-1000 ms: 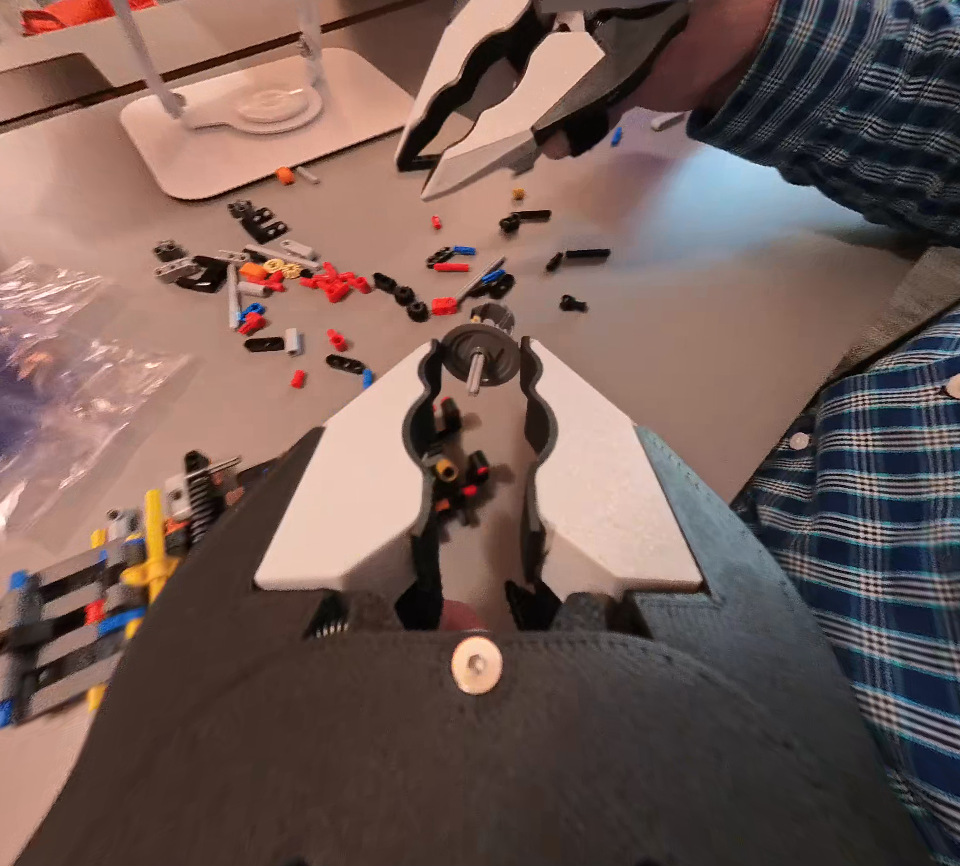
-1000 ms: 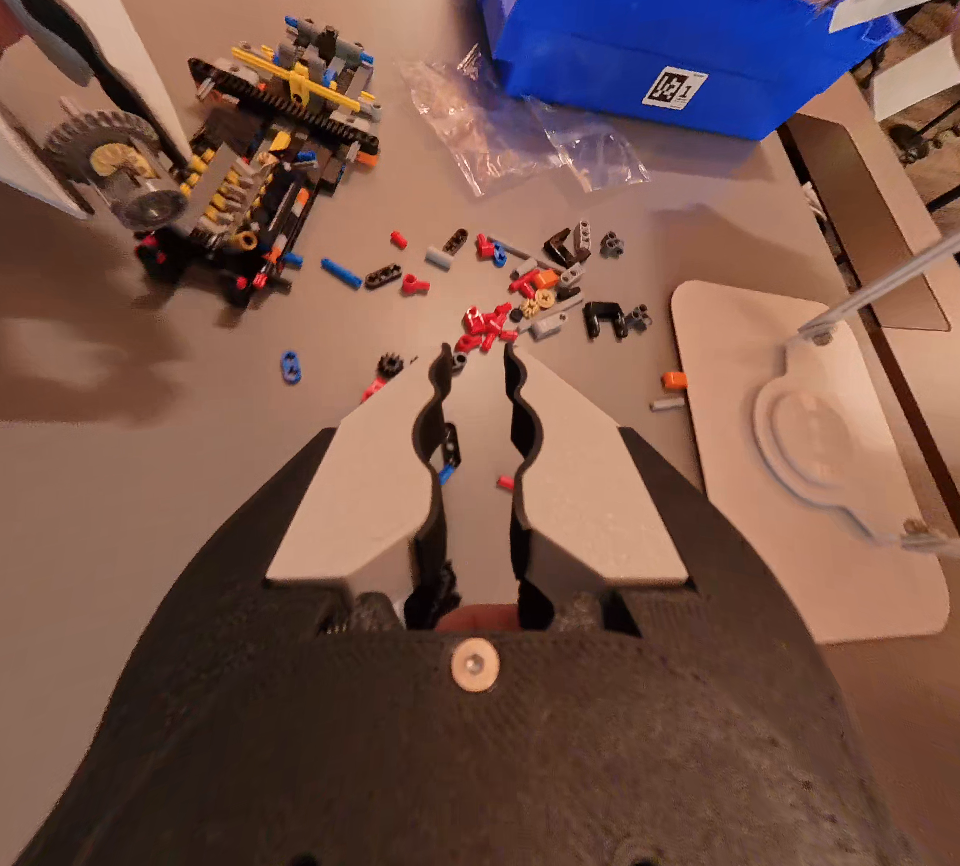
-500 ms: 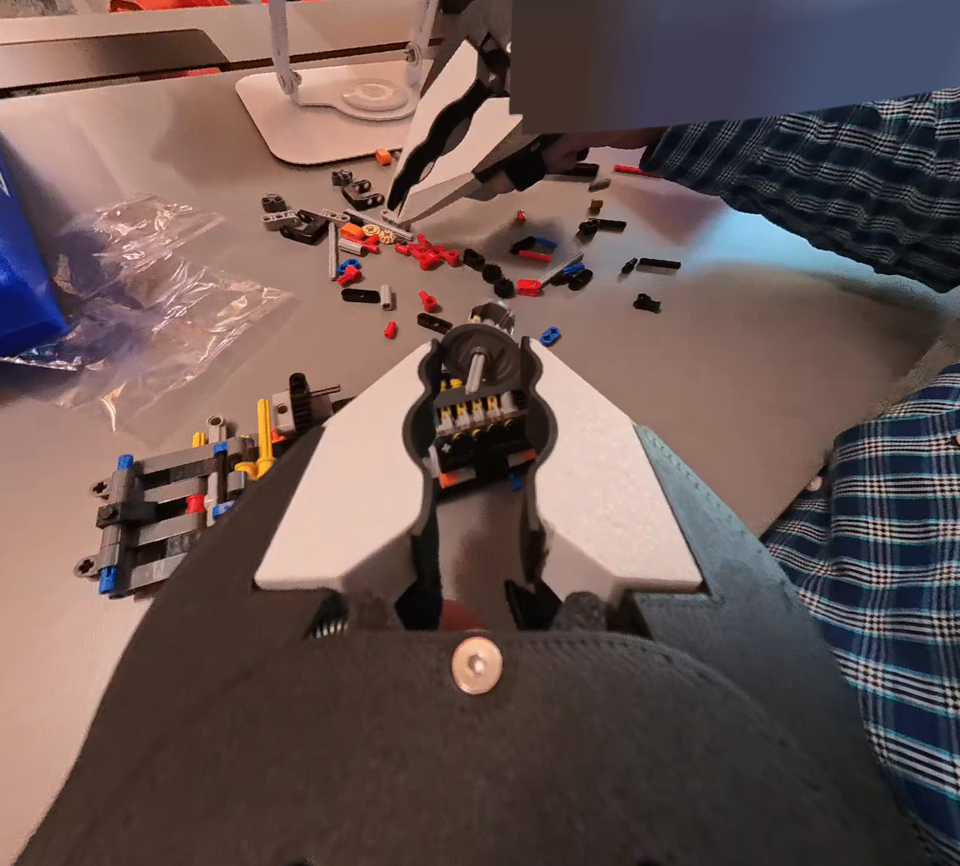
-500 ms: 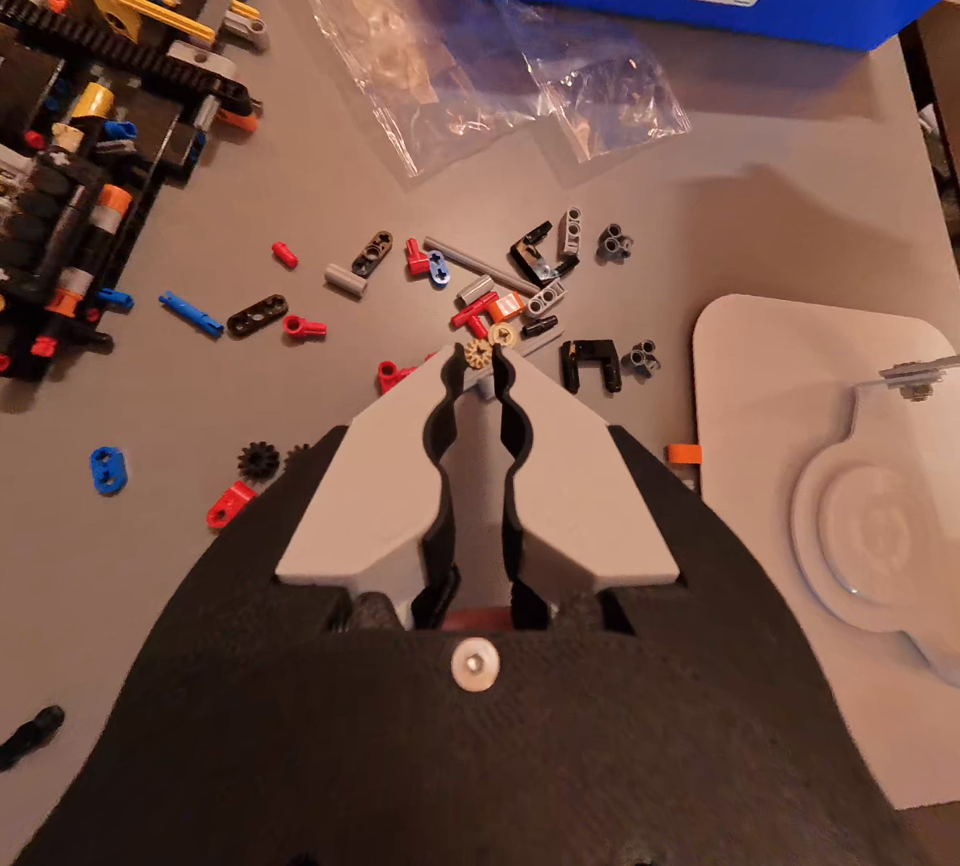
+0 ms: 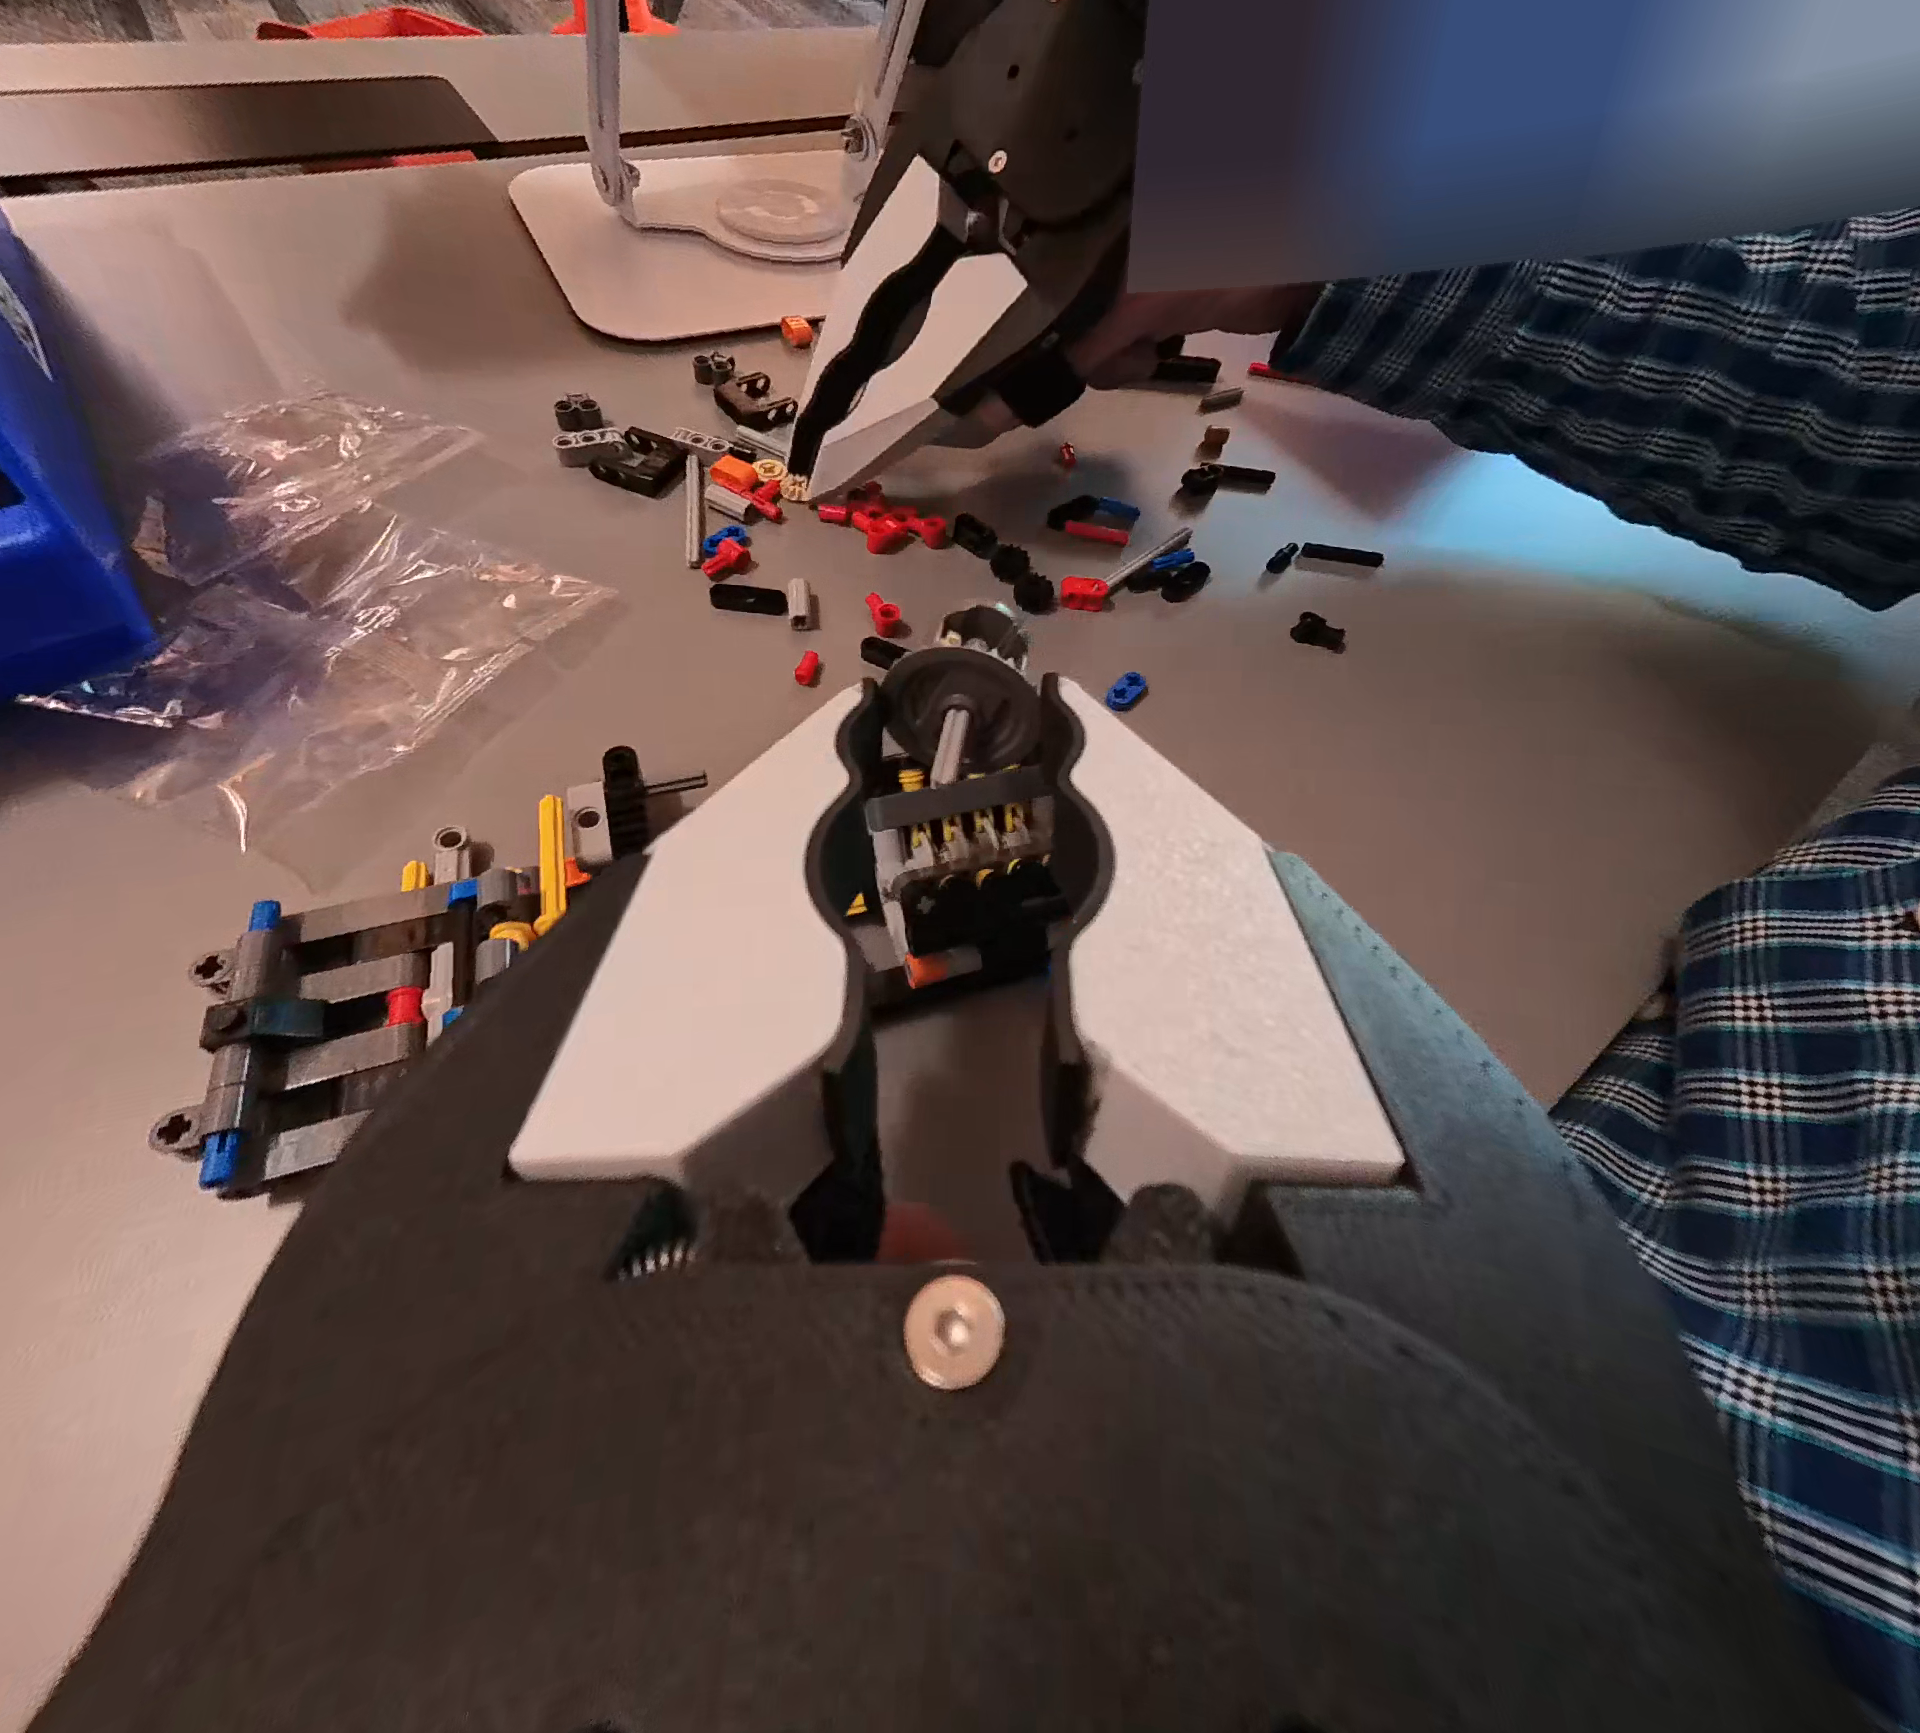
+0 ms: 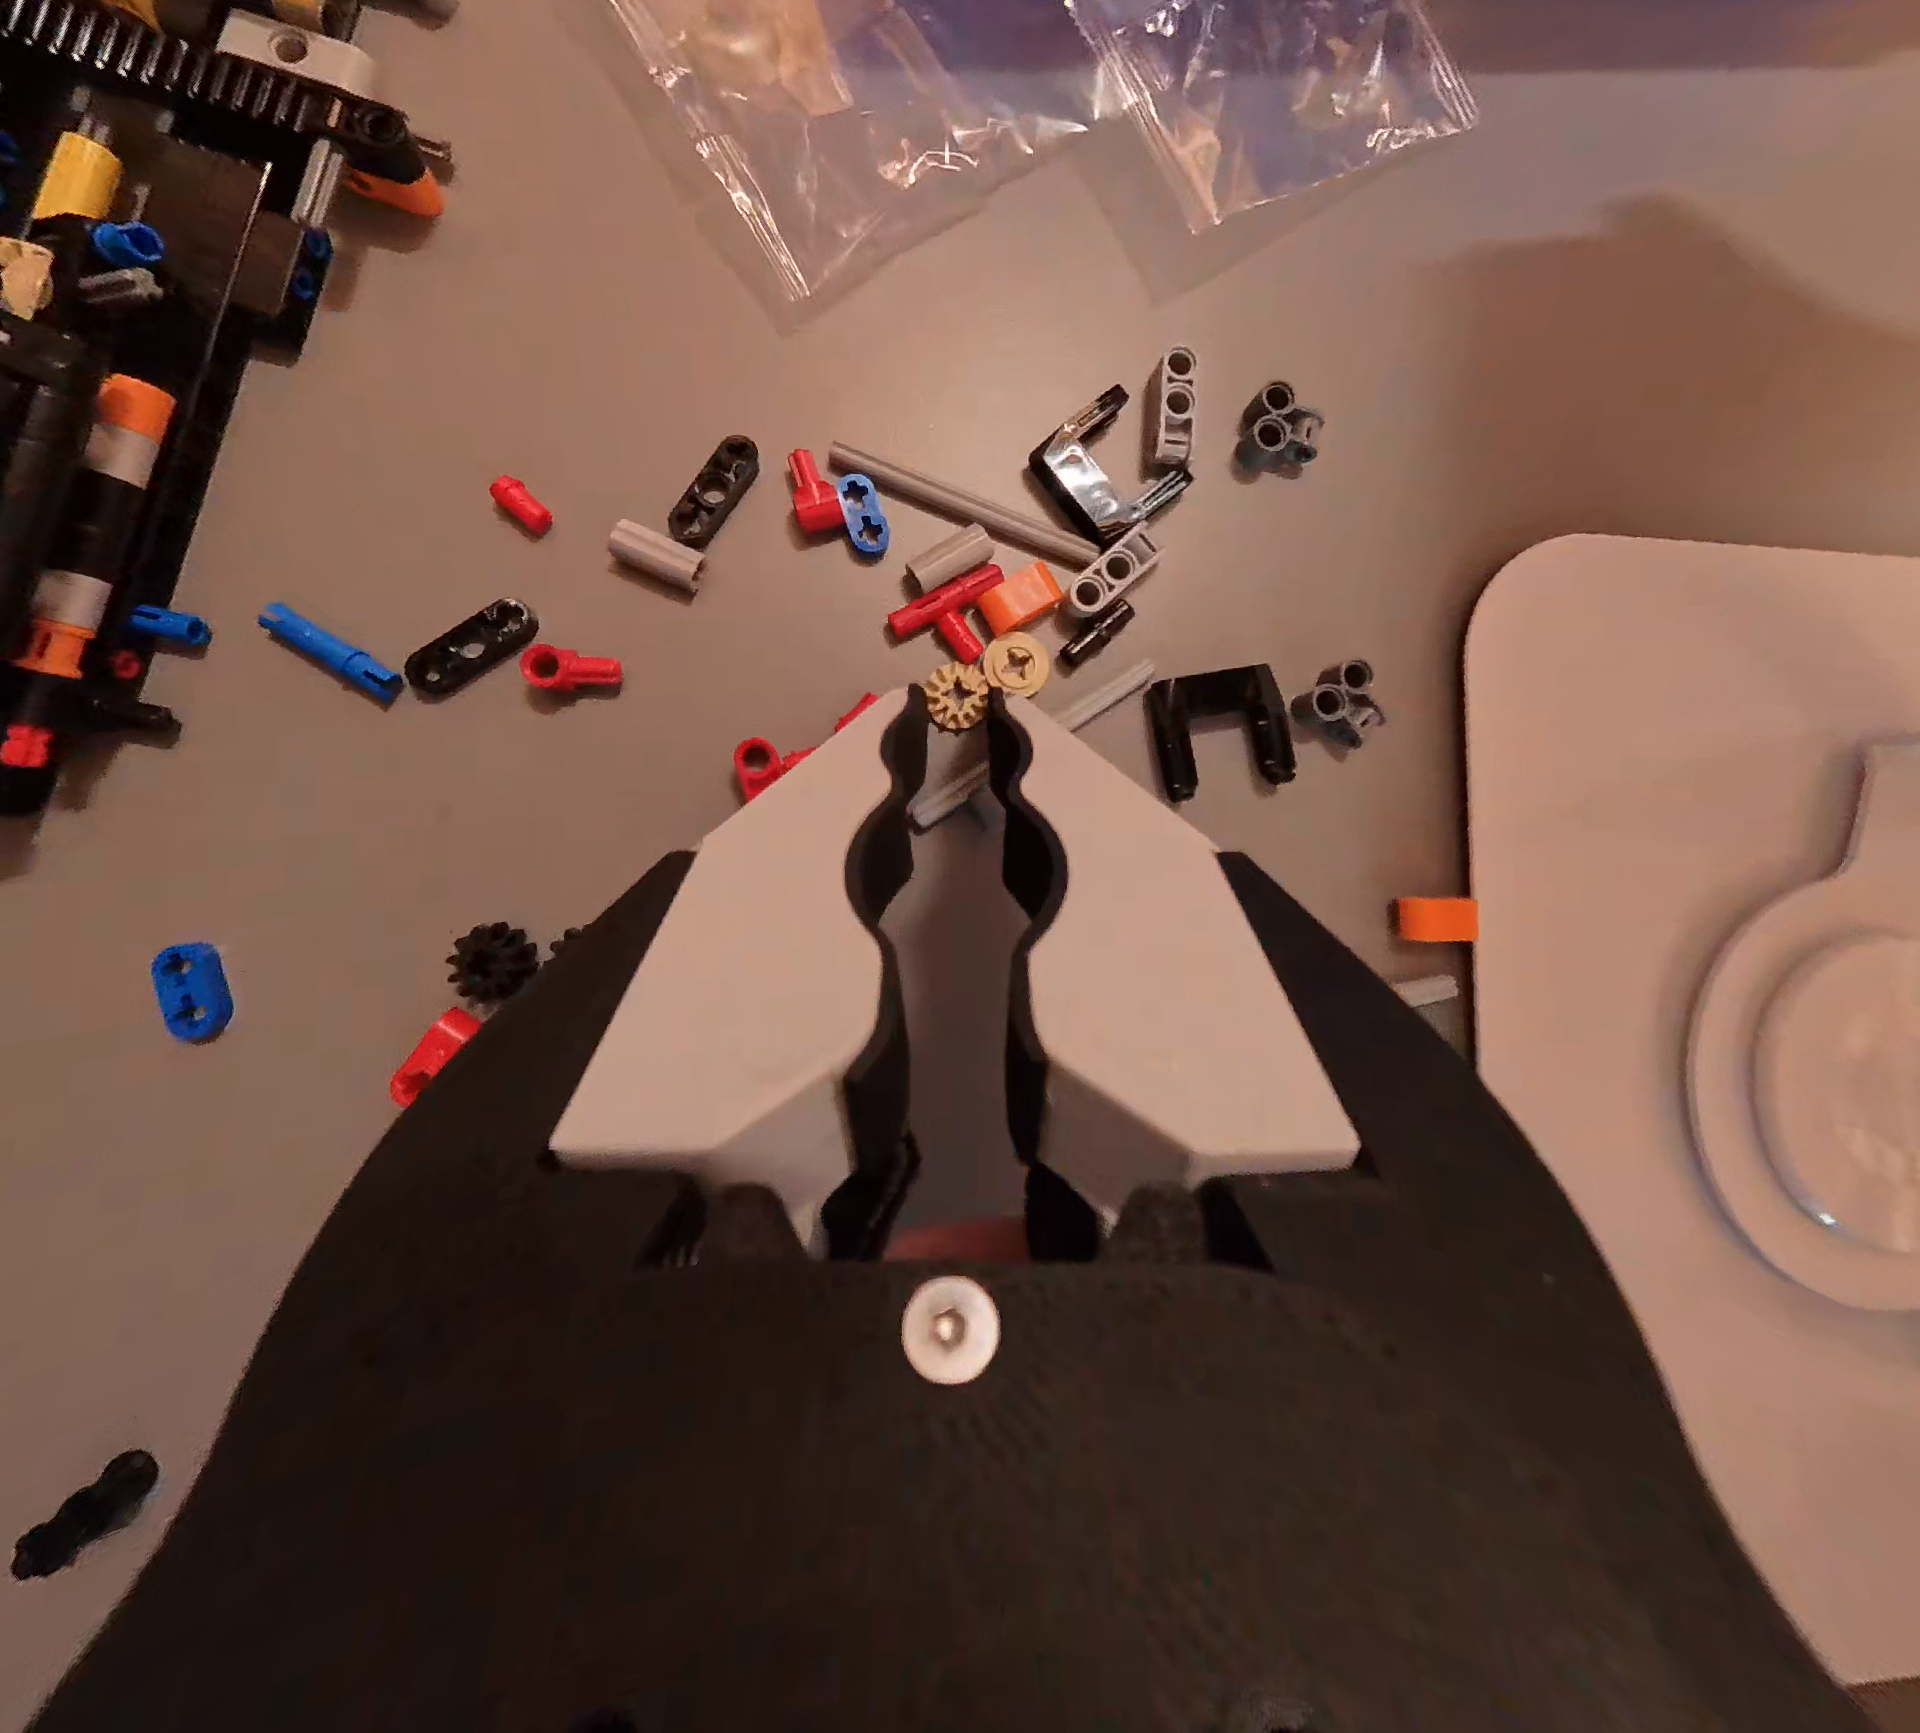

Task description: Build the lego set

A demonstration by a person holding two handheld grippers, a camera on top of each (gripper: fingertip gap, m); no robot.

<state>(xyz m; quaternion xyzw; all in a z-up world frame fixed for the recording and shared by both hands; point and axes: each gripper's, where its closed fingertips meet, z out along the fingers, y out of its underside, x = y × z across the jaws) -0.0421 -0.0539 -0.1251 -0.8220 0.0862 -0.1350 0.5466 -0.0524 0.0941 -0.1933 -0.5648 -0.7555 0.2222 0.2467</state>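
A tan bevel gear (image 6: 956,696), small and toothed with a cross-shaped hole, sits pinched between the right gripper (image 6: 956,709) fingertips, low on the bench (image 6: 520,852). A second tan gear (image 6: 1015,665) lies just beyond. The left gripper (image 5: 961,696) fingers clamp a dark wheel hub (image 5: 961,712) on the black, grey and yellow lego assembly (image 5: 961,862).

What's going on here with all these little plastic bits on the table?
A person is building a Lego set with a two-finger gripper in each hand. The left gripper is clamped on a dark wheel-like disc at one end of the half-built model. The right gripper is down among the loose parts, its tips on either side of a small tan gear, not clearly gripping it. Empty clear bags lie nearby.
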